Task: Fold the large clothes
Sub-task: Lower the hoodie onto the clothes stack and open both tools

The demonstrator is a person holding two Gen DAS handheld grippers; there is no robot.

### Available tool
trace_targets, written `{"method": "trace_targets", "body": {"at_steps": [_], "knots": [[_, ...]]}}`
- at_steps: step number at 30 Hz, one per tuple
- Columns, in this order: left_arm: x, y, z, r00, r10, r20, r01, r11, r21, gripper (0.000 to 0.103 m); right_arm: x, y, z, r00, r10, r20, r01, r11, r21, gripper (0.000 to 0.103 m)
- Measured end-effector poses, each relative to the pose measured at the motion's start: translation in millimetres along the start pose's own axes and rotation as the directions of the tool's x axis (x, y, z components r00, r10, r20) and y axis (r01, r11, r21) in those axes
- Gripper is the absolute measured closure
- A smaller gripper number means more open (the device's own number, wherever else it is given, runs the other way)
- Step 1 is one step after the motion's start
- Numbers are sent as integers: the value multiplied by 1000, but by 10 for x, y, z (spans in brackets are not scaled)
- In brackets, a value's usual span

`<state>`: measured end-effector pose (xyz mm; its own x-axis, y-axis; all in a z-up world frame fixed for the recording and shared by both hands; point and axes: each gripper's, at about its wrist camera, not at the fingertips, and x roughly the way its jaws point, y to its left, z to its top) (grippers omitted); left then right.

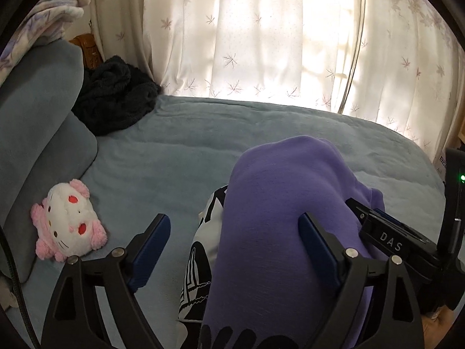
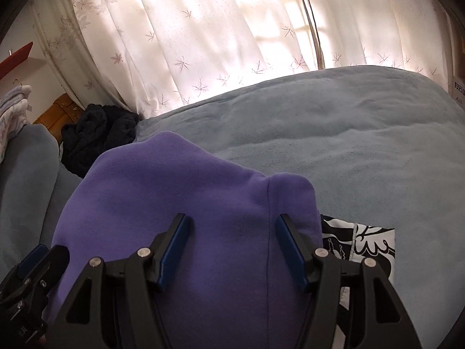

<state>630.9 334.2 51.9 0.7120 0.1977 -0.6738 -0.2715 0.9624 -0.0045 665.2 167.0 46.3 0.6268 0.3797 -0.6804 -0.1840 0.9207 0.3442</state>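
Observation:
A purple sweatshirt (image 1: 279, 232) with a black-and-white print (image 1: 200, 261) is humped up on the blue-grey bed cover (image 1: 189, 139). My left gripper (image 1: 234, 218) is open wide. The cloth lies between its fingers against the right one, and the left finger stands clear of it. My right gripper (image 1: 363, 206) sits close beside it at the right, against the same cloth. In the right wrist view the purple sweatshirt (image 2: 186, 189) fills the gap between the right gripper's (image 2: 232, 218) half-spread fingers; I cannot see whether the pads press on it. The left gripper (image 2: 49, 251) shows at the lower left.
A pink and white plush toy (image 1: 68, 221) lies by a grey pillow (image 1: 43, 133) at the left. A dark fleecy garment (image 1: 116, 99) is heaped in the far left corner. Sunlit curtains (image 1: 261, 29) hang along the bed's far edge. A floral blanket (image 1: 49, 17) tops the pillows.

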Motion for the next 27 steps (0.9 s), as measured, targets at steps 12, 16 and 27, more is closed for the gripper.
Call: {"method": "trace_targets", "body": {"at_steps": [12, 16, 27], "knots": [[-867, 47, -172, 999, 10, -44, -11, 1000, -17, 12, -1030, -133, -195, 996, 87, -18, -88, 995, -42, 39], [-1446, -20, -410, 999, 0, -34, 1, 1000, 8, 12, -1613, -155, -362, 997, 66, -39, -69, 994, -88, 39], [-3182, -204, -1175, 998, -57, 5, 57, 997, 51, 12, -3387, -214, -1058, 992, 68, -103, -87, 979, -186, 39]]}}
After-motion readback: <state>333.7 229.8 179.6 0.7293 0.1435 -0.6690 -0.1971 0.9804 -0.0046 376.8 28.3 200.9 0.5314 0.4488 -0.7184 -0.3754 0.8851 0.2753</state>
